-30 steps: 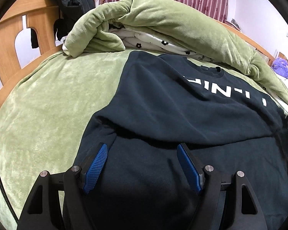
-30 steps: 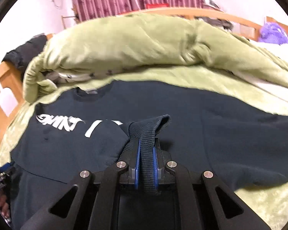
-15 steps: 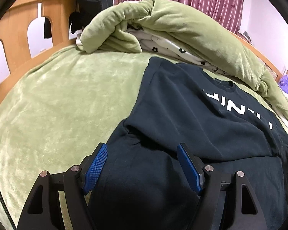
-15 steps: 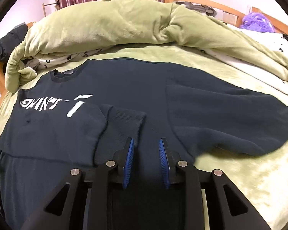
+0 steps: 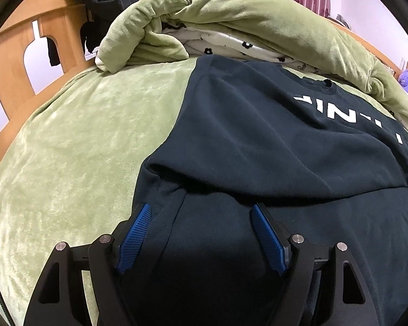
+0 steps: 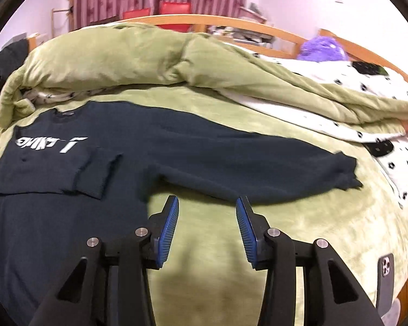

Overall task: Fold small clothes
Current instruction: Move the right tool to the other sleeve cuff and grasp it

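Note:
A dark navy sweatshirt (image 5: pixel 258 141) with white lettering lies flat on the green bedspread (image 5: pixel 76 146). One sleeve is folded across its chest, its ribbed cuff (image 6: pixel 100 174) lying below the letters. The other sleeve (image 6: pixel 258 174) stretches out to the right. My left gripper (image 5: pixel 201 209) hangs open over the sweatshirt's folded left side, nothing between its blue pads. My right gripper (image 6: pixel 207 202) is over bare bedspread just in front of the outstretched sleeve; its jaws are opening and hold nothing.
A rolled green duvet (image 6: pixel 138 62) with white flowered lining lies behind the sweatshirt. A wooden bed frame (image 5: pixel 21 62) with a black garment (image 5: pixel 98 2) stands at left. A phone (image 6: pixel 385 279) lies at the bed's right edge, a purple plush toy (image 6: pixel 323 49) beyond.
My right gripper let go of the sleeve cuff, which now lies on the chest, then swung right and opened wider. The left gripper barely shifted and stays open.

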Motion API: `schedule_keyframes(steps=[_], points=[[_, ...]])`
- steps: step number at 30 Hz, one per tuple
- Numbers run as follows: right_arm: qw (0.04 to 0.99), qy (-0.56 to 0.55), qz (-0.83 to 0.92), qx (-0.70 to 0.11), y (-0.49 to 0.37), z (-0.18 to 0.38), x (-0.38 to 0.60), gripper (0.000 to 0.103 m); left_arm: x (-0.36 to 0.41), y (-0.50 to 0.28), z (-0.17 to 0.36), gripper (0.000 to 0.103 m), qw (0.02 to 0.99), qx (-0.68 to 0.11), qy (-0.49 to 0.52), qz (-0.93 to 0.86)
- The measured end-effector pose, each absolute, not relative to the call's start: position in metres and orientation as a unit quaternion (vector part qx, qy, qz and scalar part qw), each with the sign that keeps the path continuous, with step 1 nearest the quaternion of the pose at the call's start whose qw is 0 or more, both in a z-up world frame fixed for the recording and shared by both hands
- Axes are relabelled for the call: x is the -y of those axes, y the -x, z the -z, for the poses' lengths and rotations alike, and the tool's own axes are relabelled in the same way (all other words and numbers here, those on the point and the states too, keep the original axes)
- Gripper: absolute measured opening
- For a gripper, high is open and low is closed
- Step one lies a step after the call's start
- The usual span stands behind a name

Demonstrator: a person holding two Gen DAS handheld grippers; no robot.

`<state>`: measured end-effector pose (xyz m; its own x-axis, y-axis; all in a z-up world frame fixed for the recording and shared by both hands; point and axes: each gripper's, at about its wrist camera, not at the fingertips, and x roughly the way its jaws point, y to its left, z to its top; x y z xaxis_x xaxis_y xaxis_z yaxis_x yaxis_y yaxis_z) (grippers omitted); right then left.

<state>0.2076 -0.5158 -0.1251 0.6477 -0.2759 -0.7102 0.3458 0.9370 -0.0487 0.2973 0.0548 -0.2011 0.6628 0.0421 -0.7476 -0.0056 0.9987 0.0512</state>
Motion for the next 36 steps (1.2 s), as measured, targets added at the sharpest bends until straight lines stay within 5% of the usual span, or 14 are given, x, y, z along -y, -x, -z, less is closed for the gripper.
schedule_keyframes(steps=[29, 31, 32, 33, 36], points=[[0.857, -0.313, 0.191, -0.363, -0.242, 0.221, 0.672, 0.065, -0.053, -0.297, 0.203, 0.077, 0.912, -0.409, -0.025, -0.015], [0.858, -0.306, 0.201, -0.36, -0.247, 0.219, 0.673, 0.055, -0.053, -0.297, 0.203, 0.077, 0.912, -0.409, -0.025, -0.015], [0.862, -0.292, 0.207, -0.358, -0.251, 0.218, 0.673, 0.021, -0.052, -0.297, 0.203, 0.077, 0.912, -0.409, -0.026, -0.016], [0.865, -0.279, 0.206, -0.362, -0.255, 0.217, 0.671, 0.005, -0.053, -0.297, 0.203, 0.077, 0.912, -0.409, -0.027, -0.016], [0.883, -0.242, 0.213, -0.342, -0.259, 0.201, 0.66, 0.005, -0.052, -0.297, 0.203, 0.077, 0.912, -0.409, -0.028, -0.017]])
